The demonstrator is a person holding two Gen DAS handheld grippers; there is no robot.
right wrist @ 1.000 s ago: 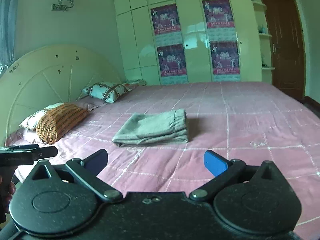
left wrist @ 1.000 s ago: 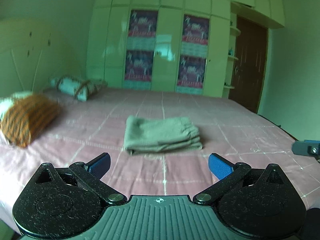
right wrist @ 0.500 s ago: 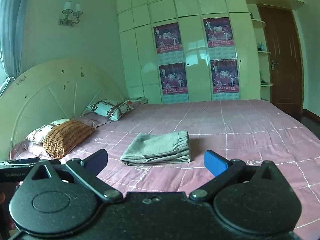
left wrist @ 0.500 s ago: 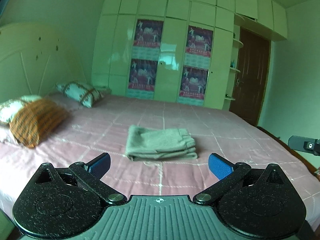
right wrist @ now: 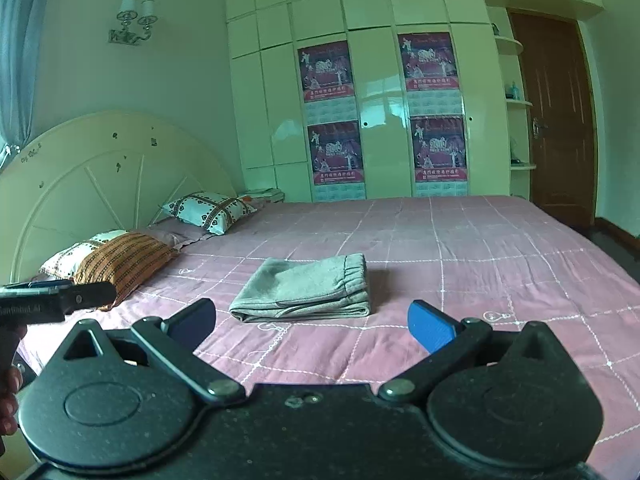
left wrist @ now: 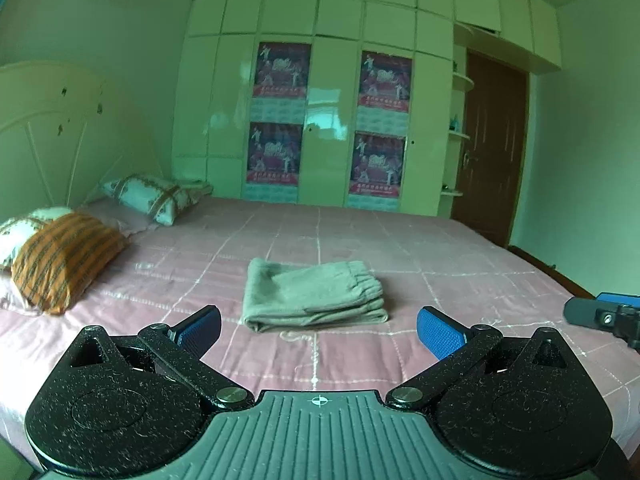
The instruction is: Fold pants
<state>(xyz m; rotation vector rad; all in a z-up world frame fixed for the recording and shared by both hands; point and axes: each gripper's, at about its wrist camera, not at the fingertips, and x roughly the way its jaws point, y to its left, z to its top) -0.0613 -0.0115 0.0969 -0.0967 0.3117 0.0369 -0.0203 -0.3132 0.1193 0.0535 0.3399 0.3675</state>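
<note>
Grey pants (left wrist: 314,298) lie folded into a compact rectangle in the middle of the pink bed (left wrist: 440,264), elastic waistband to the right. The right wrist view shows the same folded pants (right wrist: 306,290). My left gripper (left wrist: 318,330) is open with nothing between its blue pads, held back from the pants at the near edge of the bed. My right gripper (right wrist: 312,320) is likewise open and empty, short of the pants. Each gripper appears at the edge of the other's view: the right one (left wrist: 604,314) and the left one (right wrist: 52,302), held by a hand (right wrist: 8,396).
Pillows, one orange striped (left wrist: 60,260) and one patterned (left wrist: 156,196), lie by the headboard (right wrist: 100,176) on the left. A wardrobe wall with posters (left wrist: 328,120) stands behind the bed, with a brown door (left wrist: 492,156) at the right.
Both grippers have pulled back and risen from the bed, so the folded pants look smaller and lower in view. The pants lie unmoved. Both grippers stay open.
</note>
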